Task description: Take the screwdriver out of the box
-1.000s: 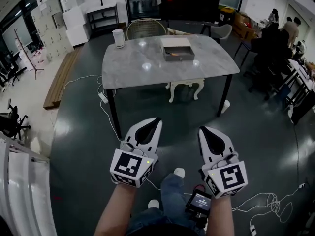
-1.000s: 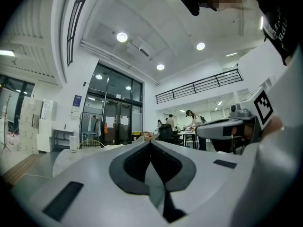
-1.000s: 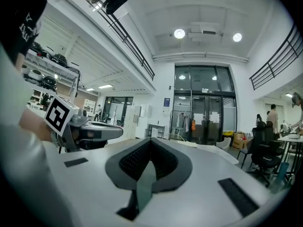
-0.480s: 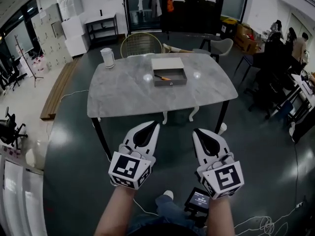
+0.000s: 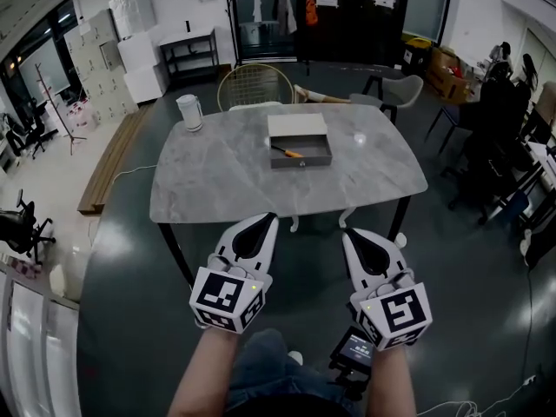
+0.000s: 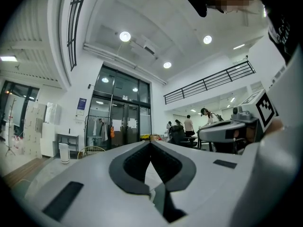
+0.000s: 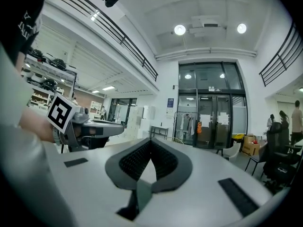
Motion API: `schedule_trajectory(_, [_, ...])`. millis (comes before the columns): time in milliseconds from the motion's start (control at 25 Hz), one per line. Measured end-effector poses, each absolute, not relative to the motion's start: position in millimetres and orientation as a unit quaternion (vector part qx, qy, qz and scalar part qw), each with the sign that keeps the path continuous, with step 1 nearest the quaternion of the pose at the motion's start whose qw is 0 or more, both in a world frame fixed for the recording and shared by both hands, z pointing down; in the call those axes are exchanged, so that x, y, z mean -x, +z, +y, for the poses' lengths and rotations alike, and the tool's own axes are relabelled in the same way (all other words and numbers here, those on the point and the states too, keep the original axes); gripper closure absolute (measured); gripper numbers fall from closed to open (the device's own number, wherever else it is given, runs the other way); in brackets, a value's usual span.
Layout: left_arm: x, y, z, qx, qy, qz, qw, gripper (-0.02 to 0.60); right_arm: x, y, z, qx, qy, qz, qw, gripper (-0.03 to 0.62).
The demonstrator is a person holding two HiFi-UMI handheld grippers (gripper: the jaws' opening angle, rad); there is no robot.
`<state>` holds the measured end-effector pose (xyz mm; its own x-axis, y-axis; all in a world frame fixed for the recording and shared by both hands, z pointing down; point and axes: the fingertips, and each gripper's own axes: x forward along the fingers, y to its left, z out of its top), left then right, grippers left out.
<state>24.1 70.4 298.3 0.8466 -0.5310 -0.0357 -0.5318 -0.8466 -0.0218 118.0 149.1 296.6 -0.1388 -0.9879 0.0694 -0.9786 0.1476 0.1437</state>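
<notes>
Head view: a dark grey polished floor (image 5: 130, 259) fills most of the picture, and on it stands a pale grey marble-look table with thin black legs (image 5: 217, 181). A round-backed wire chair (image 5: 254, 83) sits at the table's far edge. Near the far middle of the tabletop lies a shallow grey rectangular box (image 5: 301, 160), open at the top. The left gripper (image 5: 271, 218) and the right gripper (image 5: 348, 231), white with dark pads and marker cubes, are held side by side over the floor, short of the table's near edge and well apart from the box. In each gripper view the jaws stand pressed together with nothing between them. A white jug (image 5: 188, 112) stands near the table's far left corner. The orange-handled screwdriver (image 5: 287, 152) lies inside the box, towards its left side.
</notes>
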Motion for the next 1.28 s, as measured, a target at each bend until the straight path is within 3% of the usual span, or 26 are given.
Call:
schedule_trajectory(320, [-52, 300, 26, 0.963, 0.010, 0.266, 0.032, 0.569, -142, 291, 107, -0.655, -0.045, -0.752, 0.054, 0.569])
schedule_trajectory(720, [-90, 323, -94, 0.966, 0.003, 0.259, 0.012, 0.568, -175, 308, -13, -0.641, -0.041, -0.760, 0.096, 0.569])
schedule_trajectory(1280, [-109, 331, -258, 0.964, -0.004, 0.266, -0.013, 0.568, -204, 307, -178, -0.629, -0.011, -0.775, 0.058, 0.569])
